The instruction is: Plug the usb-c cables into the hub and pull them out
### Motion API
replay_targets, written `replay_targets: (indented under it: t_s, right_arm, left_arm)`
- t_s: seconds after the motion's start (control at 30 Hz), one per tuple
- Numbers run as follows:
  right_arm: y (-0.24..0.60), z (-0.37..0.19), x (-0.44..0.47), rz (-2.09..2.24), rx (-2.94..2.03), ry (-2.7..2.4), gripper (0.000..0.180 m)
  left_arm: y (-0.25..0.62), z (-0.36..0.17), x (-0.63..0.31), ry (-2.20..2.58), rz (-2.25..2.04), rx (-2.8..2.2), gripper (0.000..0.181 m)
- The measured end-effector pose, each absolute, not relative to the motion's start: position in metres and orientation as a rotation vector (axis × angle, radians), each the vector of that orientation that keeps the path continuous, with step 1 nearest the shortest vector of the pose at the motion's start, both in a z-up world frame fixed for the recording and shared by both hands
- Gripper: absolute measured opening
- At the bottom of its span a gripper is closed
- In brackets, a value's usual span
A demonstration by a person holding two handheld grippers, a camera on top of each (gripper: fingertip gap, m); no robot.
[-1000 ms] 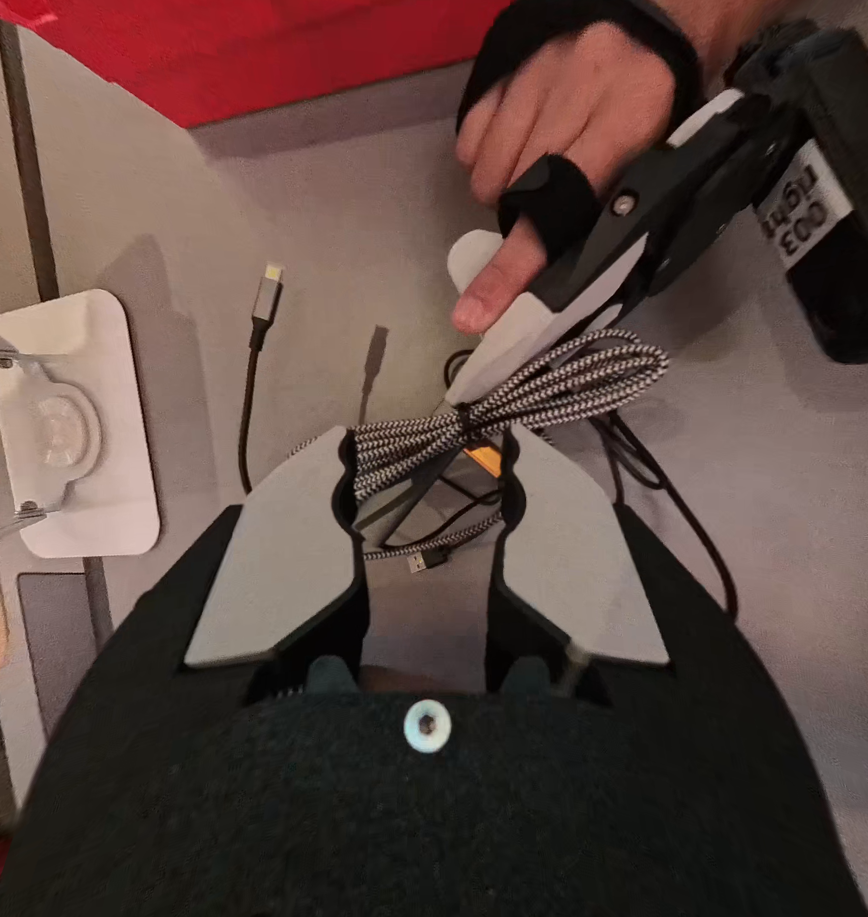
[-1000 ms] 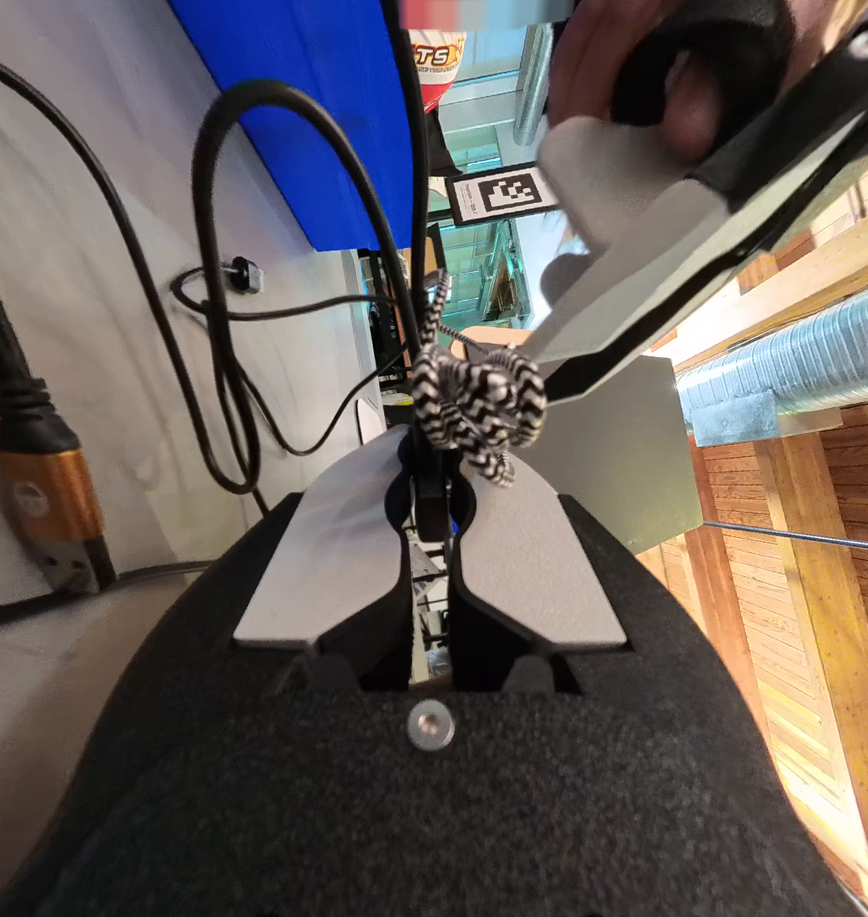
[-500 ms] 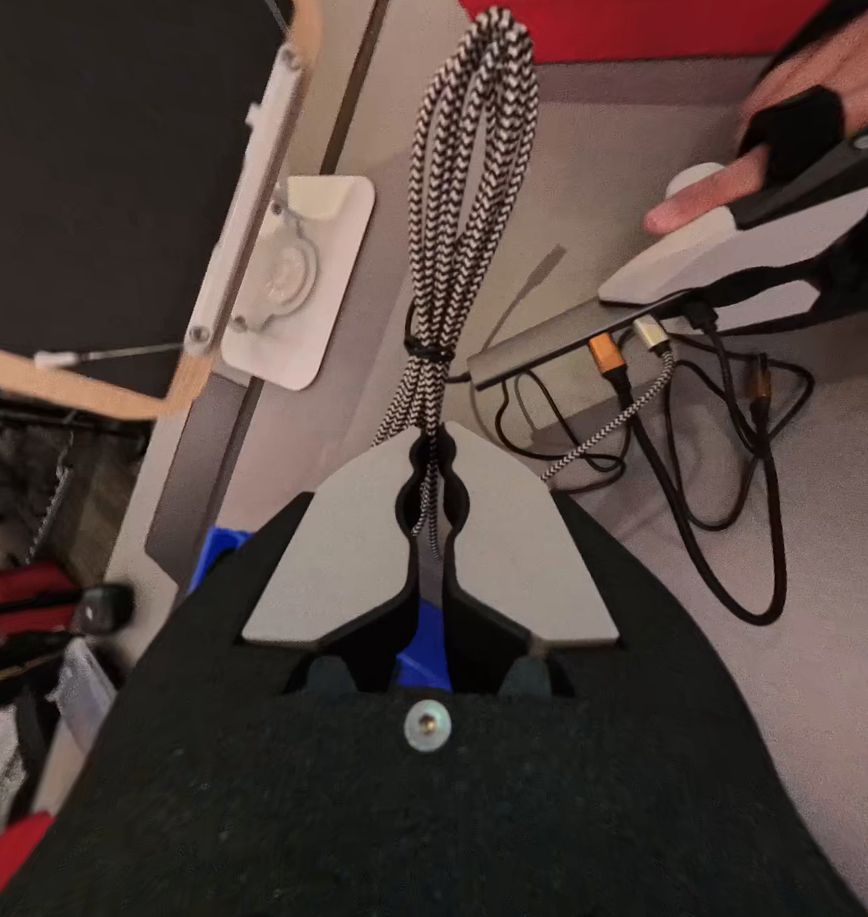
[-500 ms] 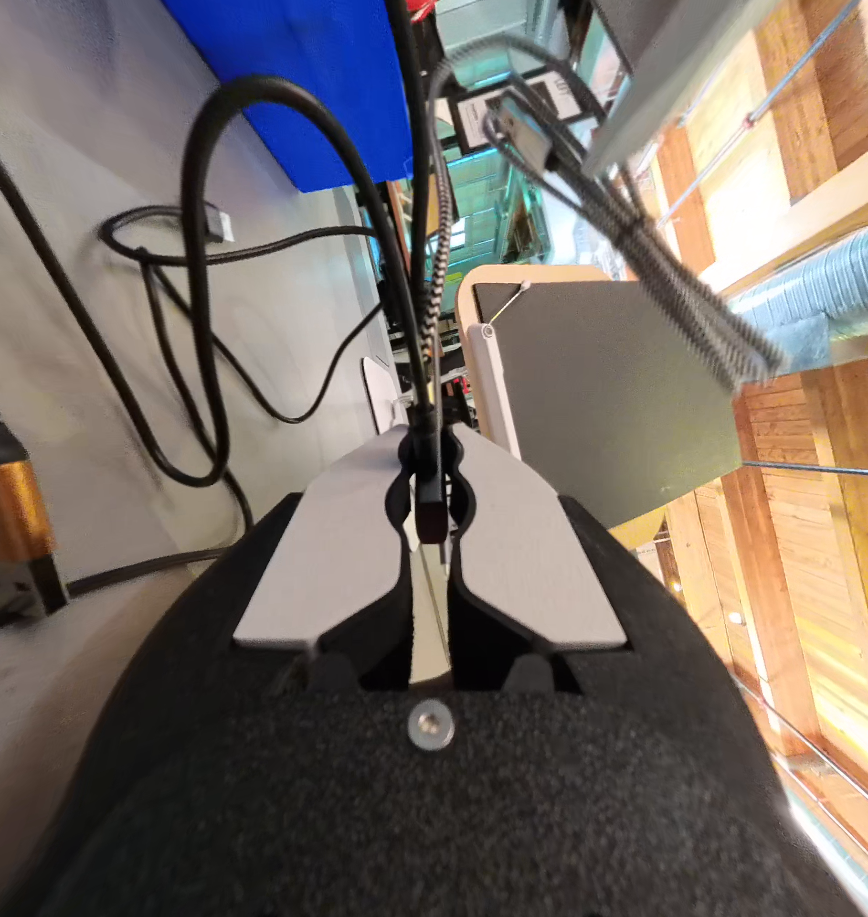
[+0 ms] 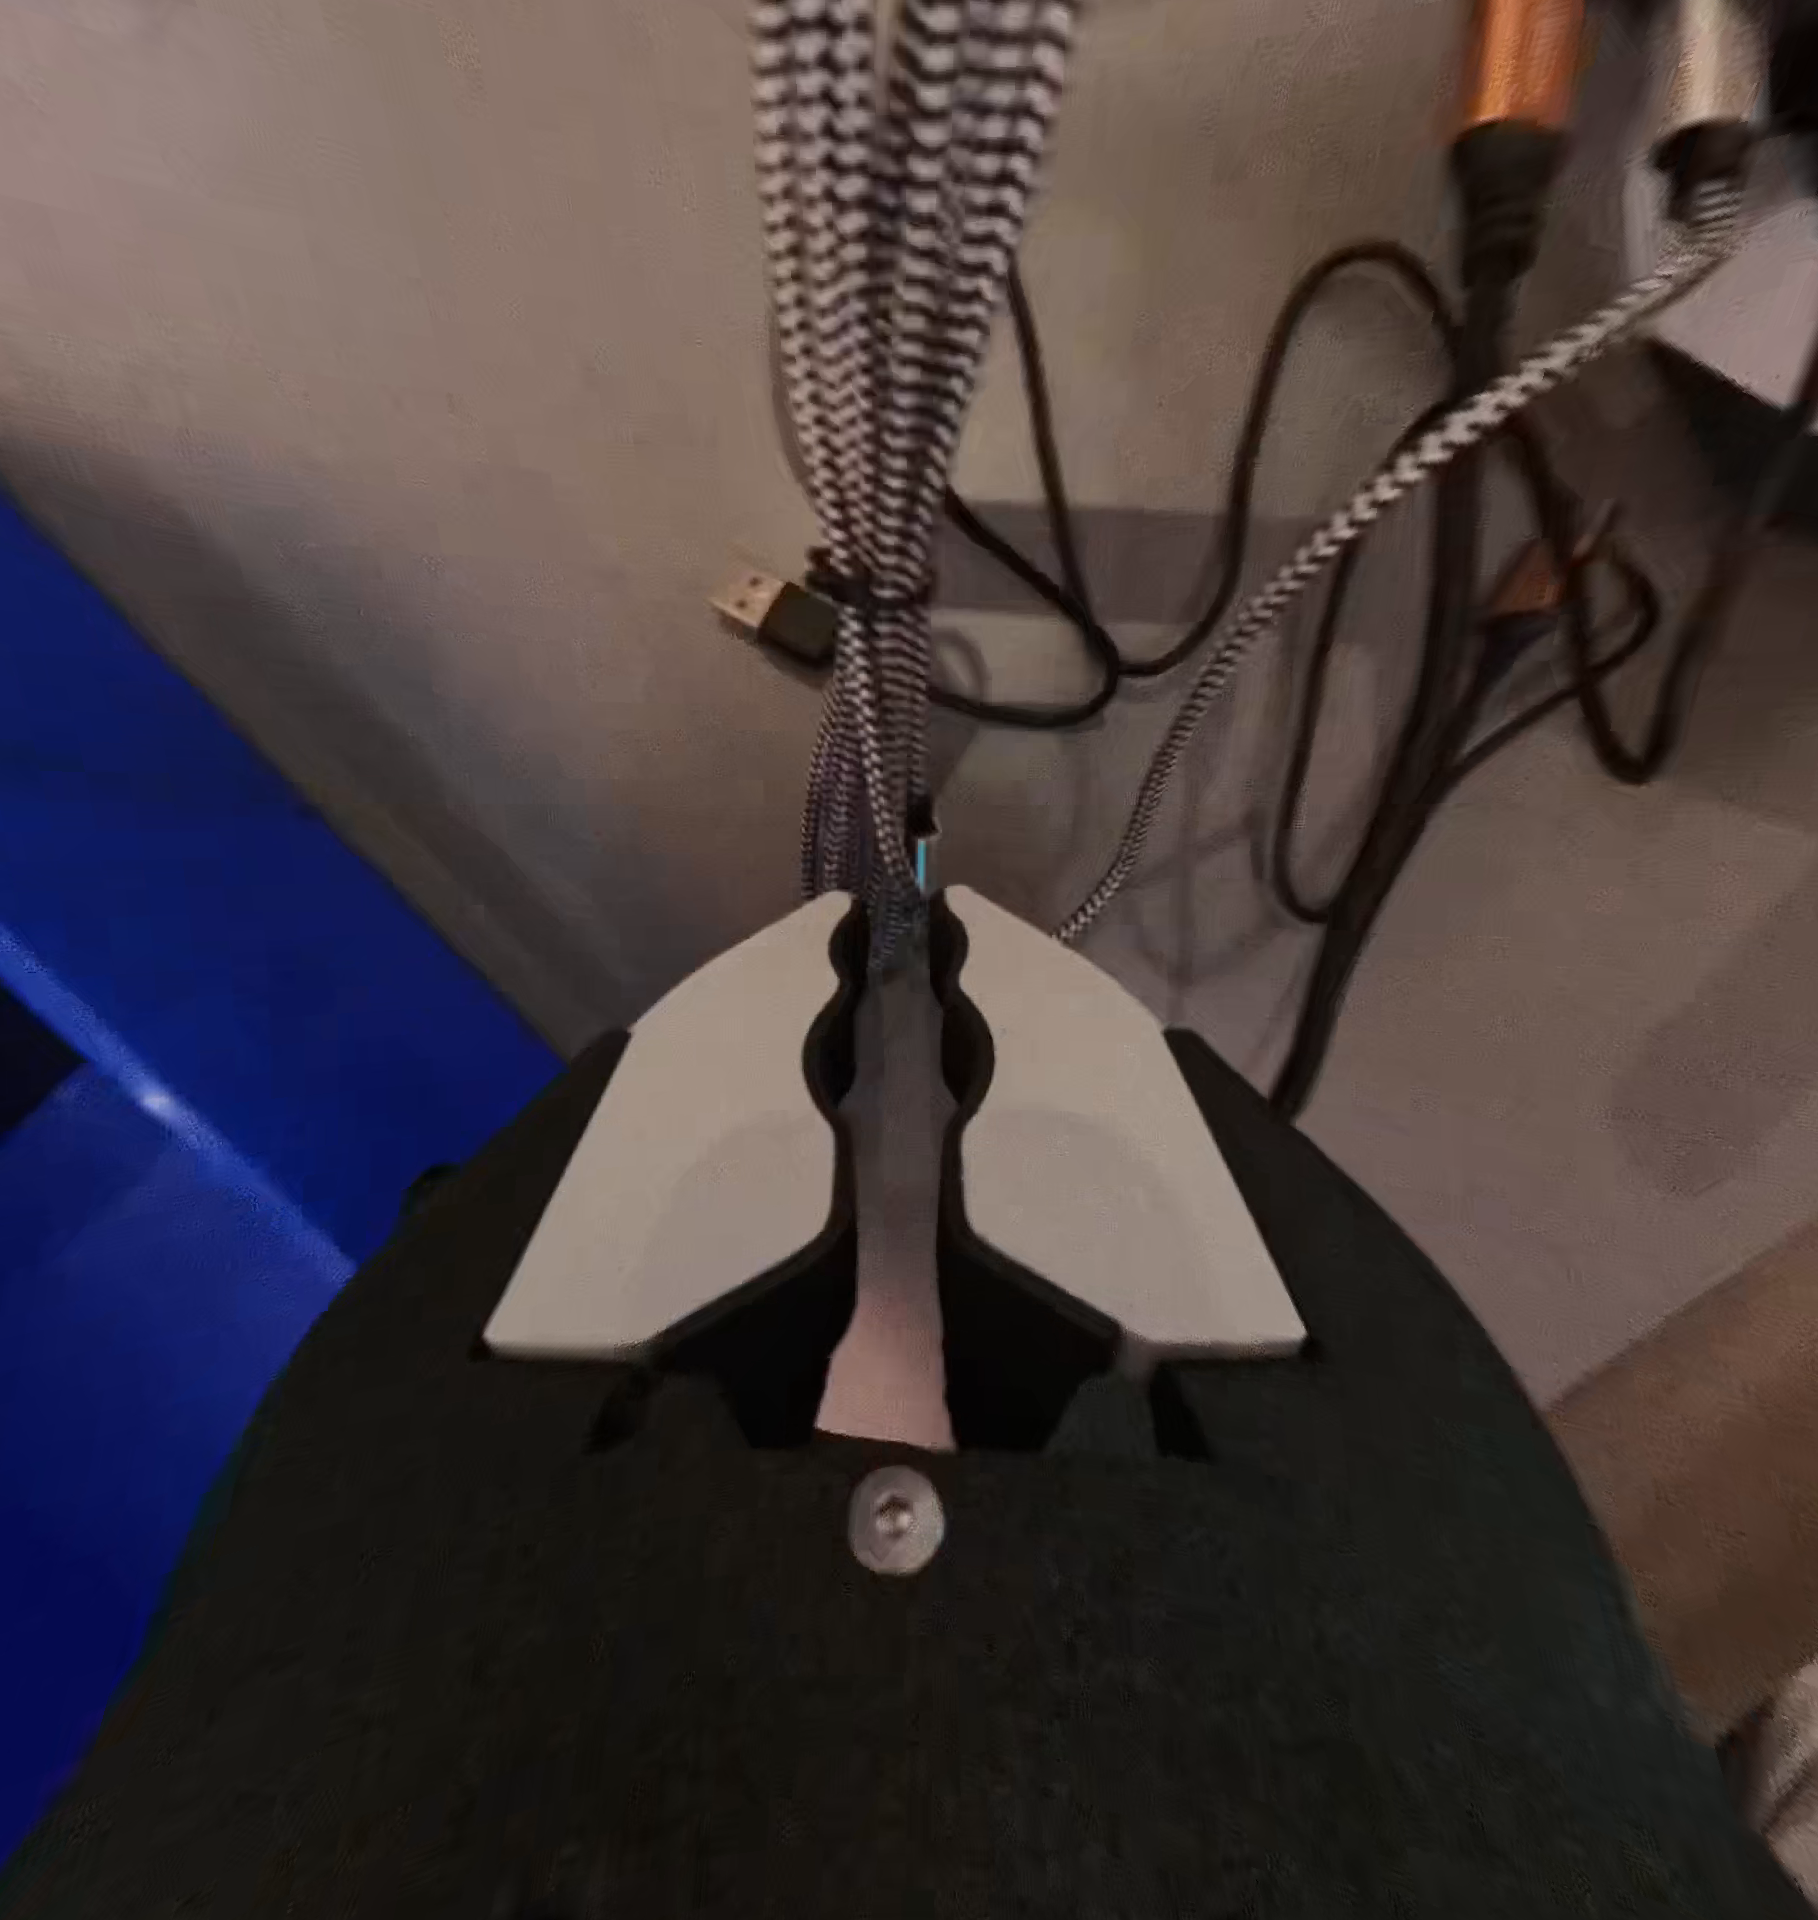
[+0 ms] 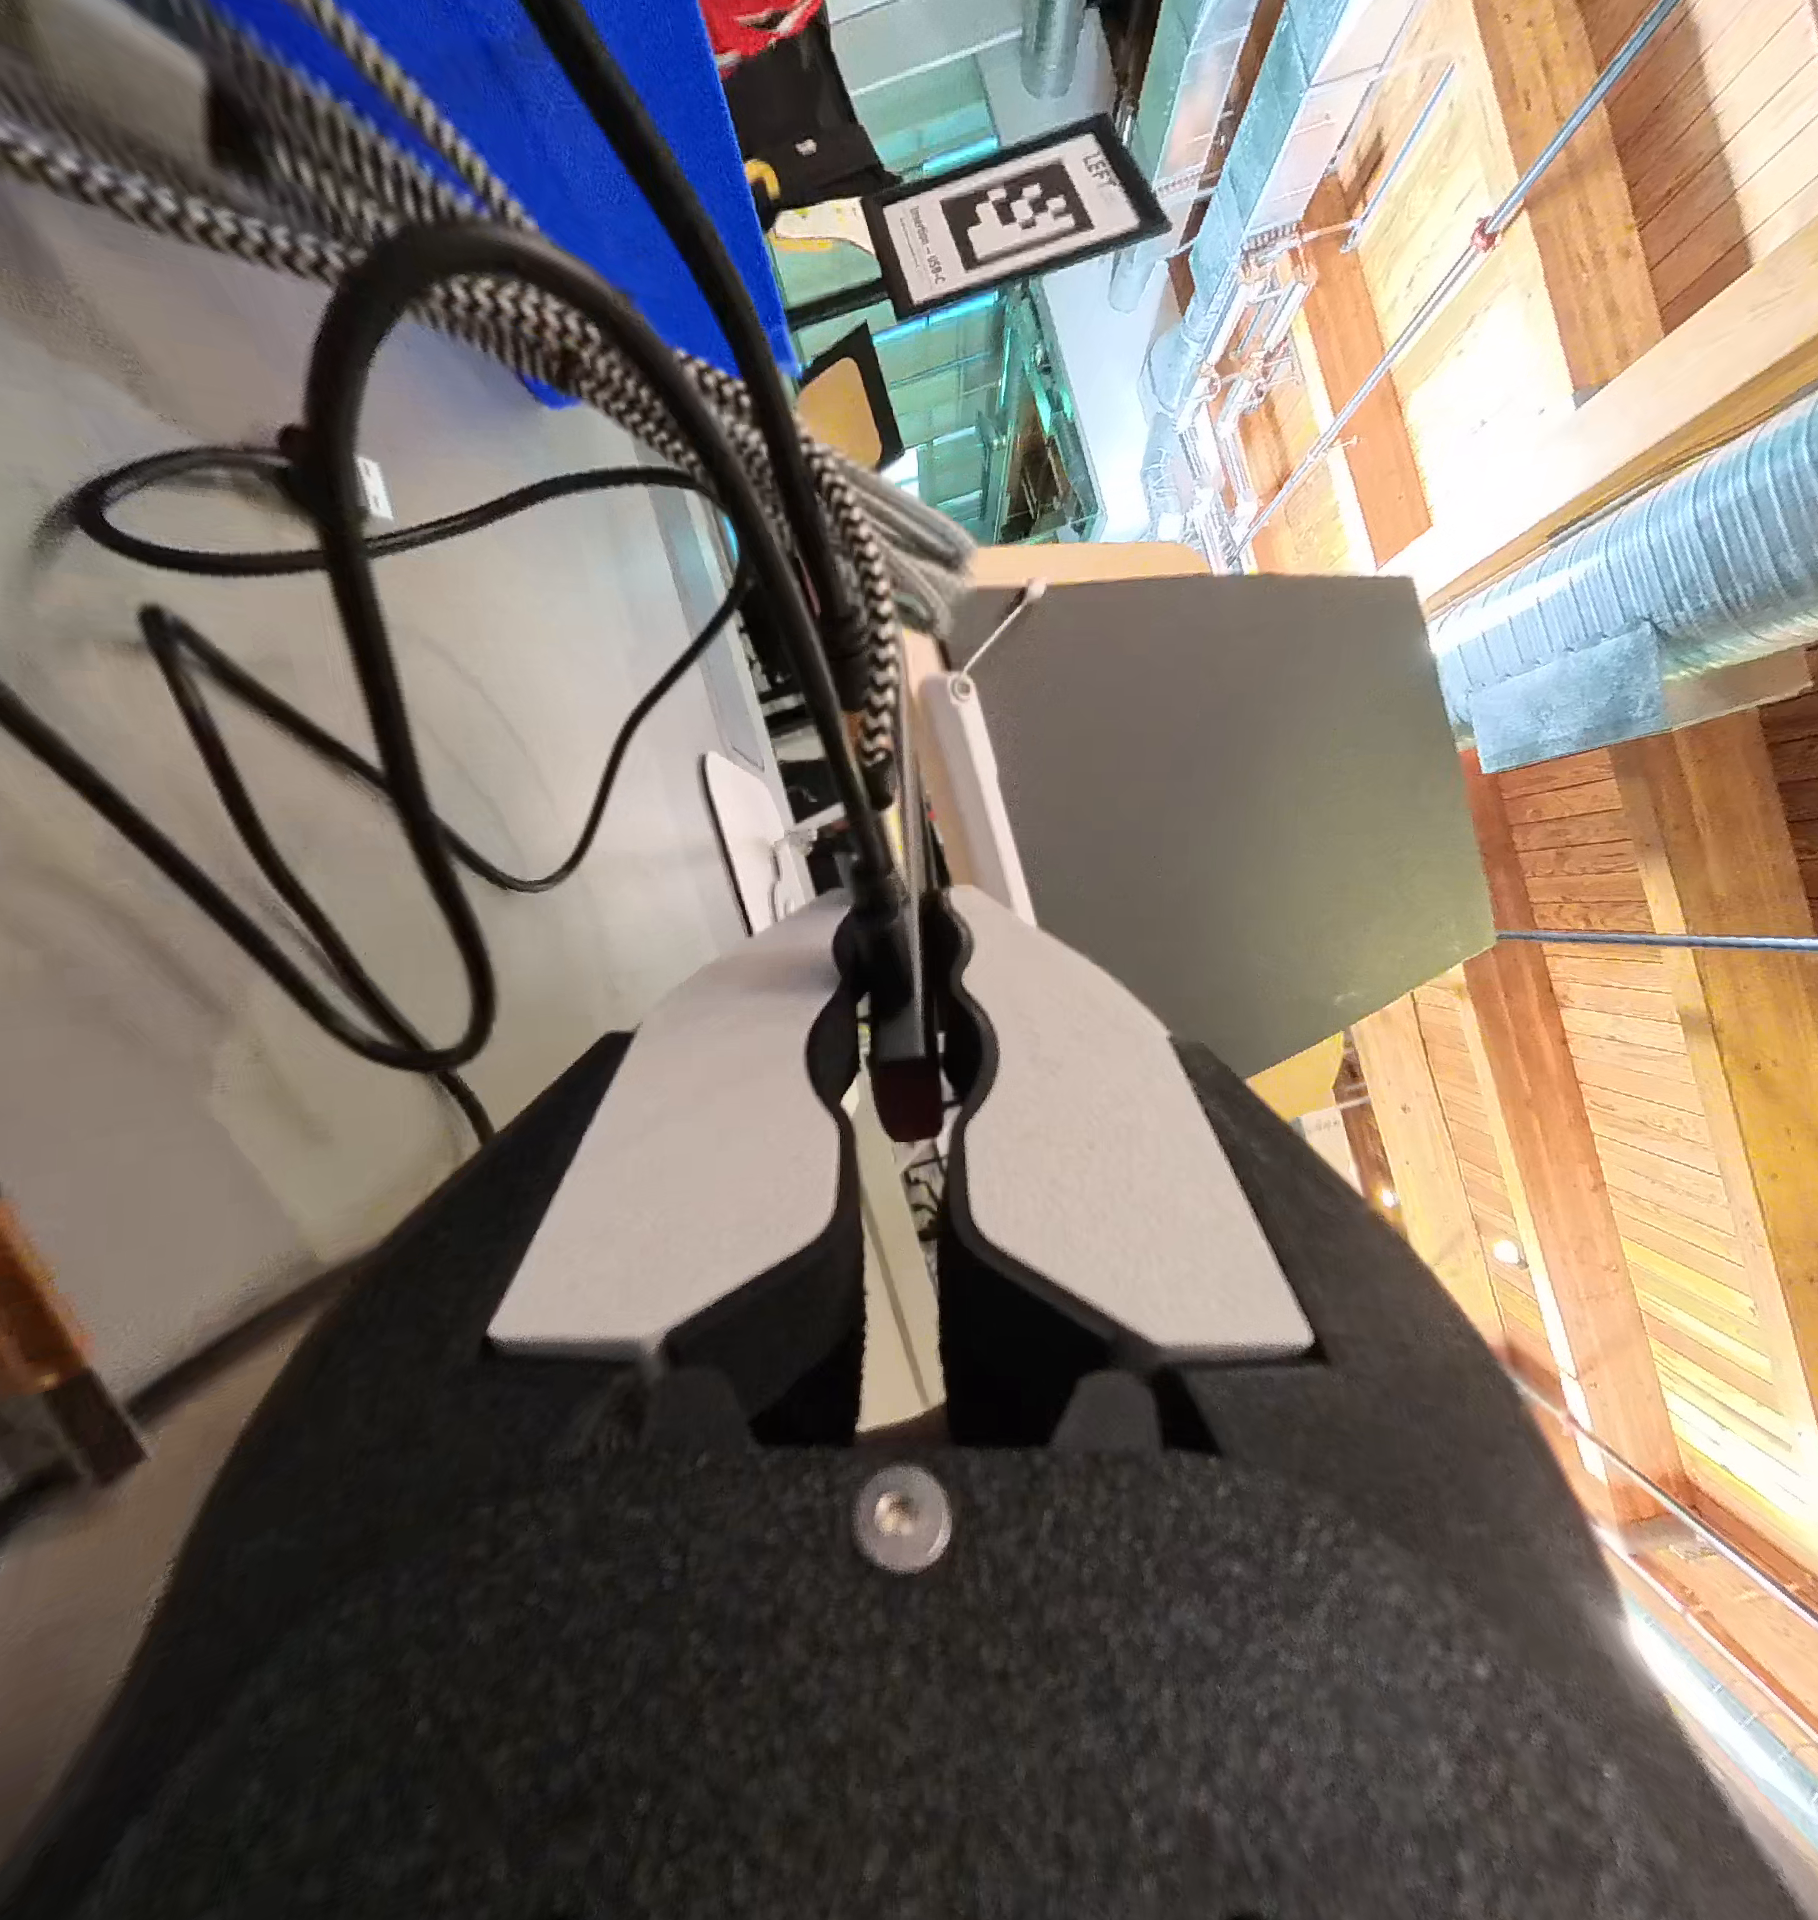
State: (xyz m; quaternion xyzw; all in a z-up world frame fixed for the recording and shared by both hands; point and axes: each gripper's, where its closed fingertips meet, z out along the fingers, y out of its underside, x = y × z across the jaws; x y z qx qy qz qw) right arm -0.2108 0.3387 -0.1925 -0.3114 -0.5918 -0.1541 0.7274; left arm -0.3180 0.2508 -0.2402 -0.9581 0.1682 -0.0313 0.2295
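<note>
Left claw [image 5: 897, 914]: fingers nearly together, clamped on the end of the braided cable bundle [image 5: 874, 343]; only a thin gap shows between the fingers behind the tips.
Braided cable bundle: black-and-white strands, cinched by a dark tie [image 5: 855, 594], running up from the left claw's tips and out of the top of the left wrist view. The same bundle crosses the top left of the right wrist view [image 6: 292, 223], blurred.
Loose braided strand [image 5: 1331, 499]: runs from beside the left claw up and right toward a silver plug [image 5: 1705, 73] at the top edge.
Copper plug [image 5: 1513, 62]: at the top of the left wrist view, just left of the silver plug, with a thick black lead below it. Whatever these plugs sit in lies beyond the picture's edge.
USB-A plug [image 5: 770, 613]: dark, lying on the counter [image 5: 365, 364] just left of the tie.
Right claw [image 6: 900, 940]: fingers drawn together, pinching a black cable plug [image 6: 900, 1060] whose connector end points back toward the camera; its black cable [image 6: 406, 665] arches up and loops over the grey counter.
Hub: I cannot make it out in either view.
Blue bin [image 5: 126, 935]: left of the left claw.
Grey panel [image 6: 1206, 810]: beyond the right claw.
Black-and-white marker card [image 6: 1009, 213]: in the background above.
</note>
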Motion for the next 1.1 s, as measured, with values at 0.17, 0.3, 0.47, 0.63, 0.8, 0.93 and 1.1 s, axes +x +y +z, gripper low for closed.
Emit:
replay_targets:
  t_s: [0.17, 0.3, 0.47, 0.63, 0.8, 0.93, 1.1]
  right_arm:
    - [0.336, -0.187, -0.209, -0.362, -0.661, -1.285, 0.009]
    - [0.336, -0.184, -0.207, -0.381, -0.629, -1.275, 0.01]
    - [0.325, -0.177, -0.208, -0.383, -0.554, -1.25, 0.009]
    - [0.325, -0.182, -0.209, -0.403, -0.555, -1.266, 0.009]
    - [0.33, -0.183, -0.207, -0.406, -0.58, -1.27, 0.01]
    - [0.333, -0.188, -0.207, -0.417, -0.591, -1.285, 0.01]
    - [0.333, -0.193, -0.207, -0.371, -0.634, -1.29, 0.01]
  left_arm:
    - [0.257, -0.227, -0.33, 0.437, 0.101, -2.593, 0.014]
    - [0.27, -0.173, -0.305, 0.485, 0.179, -2.34, 0.016]
    - [0.297, -0.146, -0.246, 0.664, -0.102, -2.127, 0.019]
    - [0.308, -0.18, -0.225, 0.751, -0.263, -2.208, 0.028]
    - [0.312, -0.187, -0.224, 0.785, -0.132, -2.176, 0.022]
    - [0.314, -0.196, -0.221, 0.834, -0.09, -2.168, 0.012]
    - [0.313, -0.199, -0.222, 0.858, -0.073, -2.154, 0.012]
